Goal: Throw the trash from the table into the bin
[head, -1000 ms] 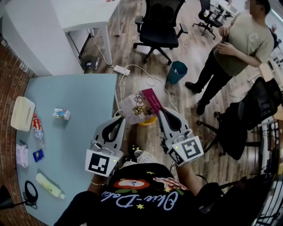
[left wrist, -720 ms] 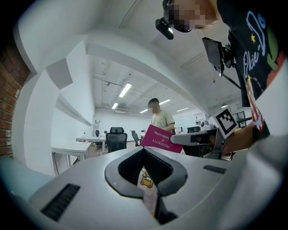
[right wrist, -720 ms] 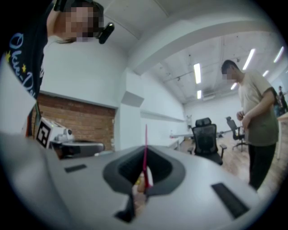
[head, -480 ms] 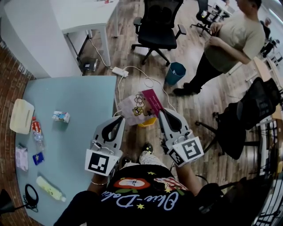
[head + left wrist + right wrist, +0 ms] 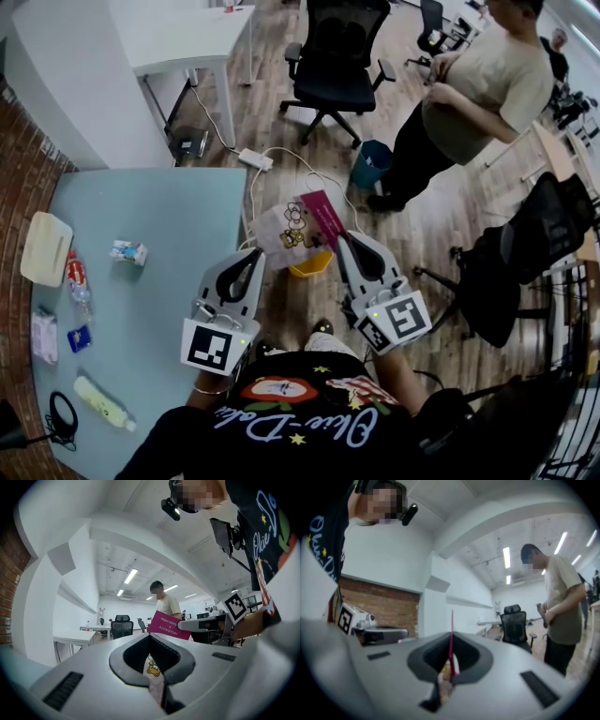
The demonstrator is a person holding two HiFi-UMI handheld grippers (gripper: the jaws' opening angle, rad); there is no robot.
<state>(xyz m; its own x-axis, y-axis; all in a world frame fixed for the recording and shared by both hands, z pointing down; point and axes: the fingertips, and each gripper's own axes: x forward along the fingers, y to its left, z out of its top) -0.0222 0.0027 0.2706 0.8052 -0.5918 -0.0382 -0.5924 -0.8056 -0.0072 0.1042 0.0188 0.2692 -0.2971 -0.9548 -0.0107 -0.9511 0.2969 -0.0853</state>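
Pink-and-white printed paper bag (image 5: 298, 223) with a magenta top band hangs stretched between the two grippers, out past the edge of the pale blue table (image 5: 159, 206) and right over the small yellow bin (image 5: 315, 266) on the wooden floor, probably so that letting go drops it straight in. The left gripper (image 5: 257, 255) has its jaws pinched on one side of the bag, and the right gripper (image 5: 341, 240) is clamped on the other. Only the head view shows the bin beneath and the trash lying on the table, such as a small white carton (image 5: 127, 250) and a clear plastic bottle (image 5: 79, 281). The left gripper view shows a bear print between its pads, while the right gripper view sees the bag edge-on, as a thin magenta line.
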